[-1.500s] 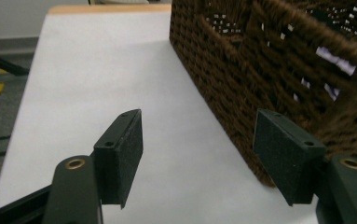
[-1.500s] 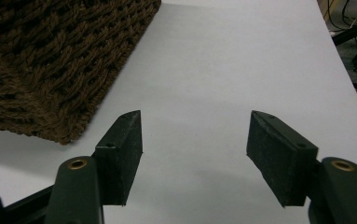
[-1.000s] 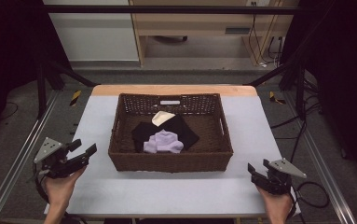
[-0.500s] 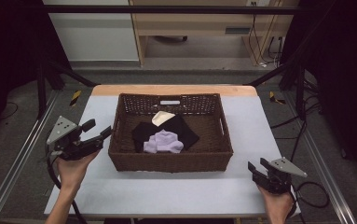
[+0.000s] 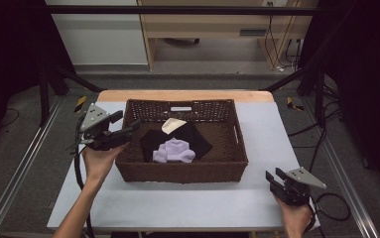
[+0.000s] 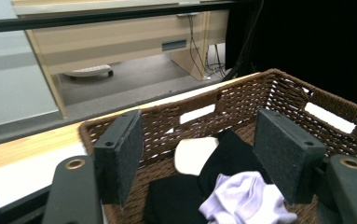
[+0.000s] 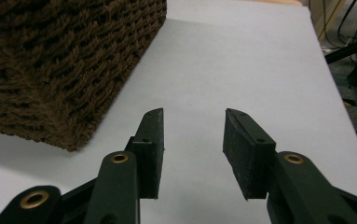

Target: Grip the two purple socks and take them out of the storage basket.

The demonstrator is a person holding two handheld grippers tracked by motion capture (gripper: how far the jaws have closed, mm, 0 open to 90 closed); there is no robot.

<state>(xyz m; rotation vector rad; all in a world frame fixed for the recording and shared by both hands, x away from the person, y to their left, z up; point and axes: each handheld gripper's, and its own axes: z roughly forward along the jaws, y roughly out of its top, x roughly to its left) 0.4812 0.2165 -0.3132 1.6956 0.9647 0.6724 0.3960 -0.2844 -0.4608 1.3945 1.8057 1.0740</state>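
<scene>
A dark brown wicker basket (image 5: pixel 229 166) stands in the middle of the white table. Inside it lie a black cloth (image 5: pixel 197 139), a crumpled lavender cloth (image 5: pixel 173 150) on top of it, and a cream piece (image 5: pixel 172 125) toward the back. My left gripper (image 5: pixel 128 128) hovers open over the basket's left rim, jaws pointing inward. In the left gripper view the lavender cloth (image 6: pixel 246 198), the black cloth (image 6: pixel 174 198) and the cream piece (image 6: pixel 195 154) lie between and beyond its wide-apart jaws. My right gripper (image 5: pixel 275 177) rests open near the table's front right corner, with nothing between its fingers.
The table (image 5: pixel 267 124) has bare white surface on both sides of the basket and in front of it; the right gripper view looks along bare table (image 7: pixel 241 60) past the basket's corner (image 7: pixel 73 70). A wooden desk (image 5: pixel 212 25) stands beyond the table on grey floor.
My left gripper has risen from the table's left front and travelled forward and right to the basket's left rim. The right gripper has stayed still.
</scene>
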